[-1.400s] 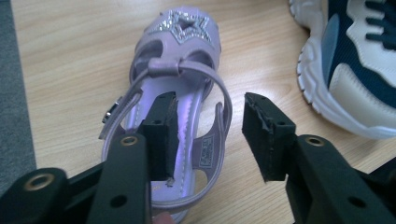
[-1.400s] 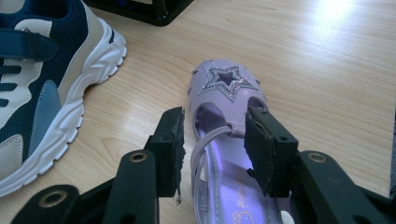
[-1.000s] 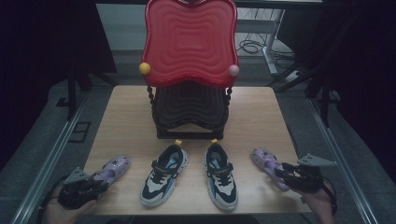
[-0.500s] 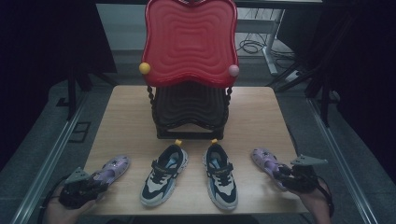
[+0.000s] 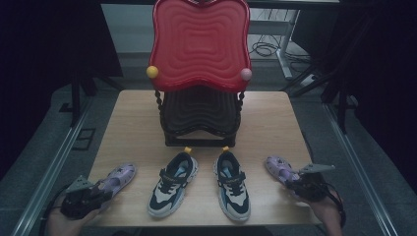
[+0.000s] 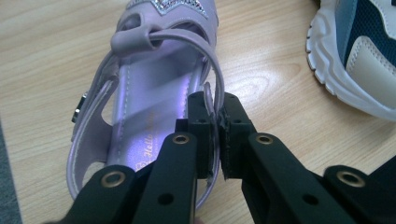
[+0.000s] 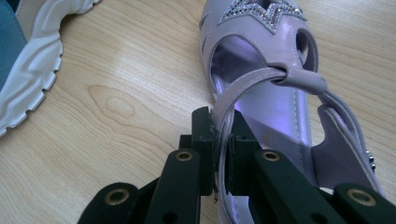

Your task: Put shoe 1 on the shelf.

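A wooden table (image 5: 137, 123) is carrying a dark stool stack (image 5: 200, 118) with a red stool (image 5: 199, 44) tipped up on it. Two sneakers (image 5: 173, 184) (image 5: 233, 184) are lying side by side at the near edge. A purple sandal is lying at each near corner, flat on the wood. The left gripper (image 6: 215, 122), having just been closing, is pinching the left sandal (image 6: 154, 102) by its side strap. The right gripper (image 7: 219, 126), likewise just closing, is pinching the right sandal (image 7: 275, 93) by its strap.

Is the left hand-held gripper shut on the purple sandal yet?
Shut on it. In the left gripper view the left hand-held gripper has just closed, and its pads pinch the left purple sandal by its side strap.
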### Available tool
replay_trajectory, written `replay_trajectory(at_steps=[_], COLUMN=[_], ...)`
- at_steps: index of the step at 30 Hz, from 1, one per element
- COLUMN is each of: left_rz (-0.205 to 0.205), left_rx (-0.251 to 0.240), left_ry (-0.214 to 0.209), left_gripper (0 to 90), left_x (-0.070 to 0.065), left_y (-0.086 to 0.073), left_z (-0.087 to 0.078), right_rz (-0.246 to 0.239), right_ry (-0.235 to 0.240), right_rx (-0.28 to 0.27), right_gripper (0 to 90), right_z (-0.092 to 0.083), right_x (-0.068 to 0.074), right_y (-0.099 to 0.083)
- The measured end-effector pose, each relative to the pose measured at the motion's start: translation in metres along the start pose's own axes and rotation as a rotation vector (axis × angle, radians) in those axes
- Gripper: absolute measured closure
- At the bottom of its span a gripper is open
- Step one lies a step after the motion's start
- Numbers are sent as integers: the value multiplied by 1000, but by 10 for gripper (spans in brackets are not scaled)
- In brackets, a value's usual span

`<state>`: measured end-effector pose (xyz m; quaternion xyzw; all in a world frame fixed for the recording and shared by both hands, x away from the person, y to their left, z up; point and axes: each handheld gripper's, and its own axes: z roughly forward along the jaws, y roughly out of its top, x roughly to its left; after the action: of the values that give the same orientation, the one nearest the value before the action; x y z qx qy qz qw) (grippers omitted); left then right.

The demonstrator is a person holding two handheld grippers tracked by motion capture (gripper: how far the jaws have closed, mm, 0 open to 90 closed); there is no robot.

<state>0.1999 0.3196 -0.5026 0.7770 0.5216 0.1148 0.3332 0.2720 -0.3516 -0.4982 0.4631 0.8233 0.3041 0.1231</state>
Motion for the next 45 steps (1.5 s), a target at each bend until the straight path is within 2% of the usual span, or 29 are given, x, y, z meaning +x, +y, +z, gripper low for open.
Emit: replay_trajectory(at_steps=[9,16,22,28,35,45], left_rz=[-22,-33,-48,-52,-57,-51], left_rx=[-44,-68,-109,-166,-186,-226], left_ry=[11,10,10,-4,-14,-53], left_gripper=[865,863,863,863,864,864], left_x=[1,1,1,-4,-8,-12], left_y=[4,9,12,17,25,34], left_z=[-5,-10,-16,-24,-26,-26], right_rz=[24,54,67,79,80,82], right_ry=[7,16,24,38,53,62], right_rx=[-33,-85,-127,-183,-214,-255], right_gripper=[859,861,861,862,862,862], right_z=[-4,-12,-18,-26,-31,-35], right_x=[-4,-9,-11,-11,-9,-7], right_y=[-1,0,-1,1,3,6])
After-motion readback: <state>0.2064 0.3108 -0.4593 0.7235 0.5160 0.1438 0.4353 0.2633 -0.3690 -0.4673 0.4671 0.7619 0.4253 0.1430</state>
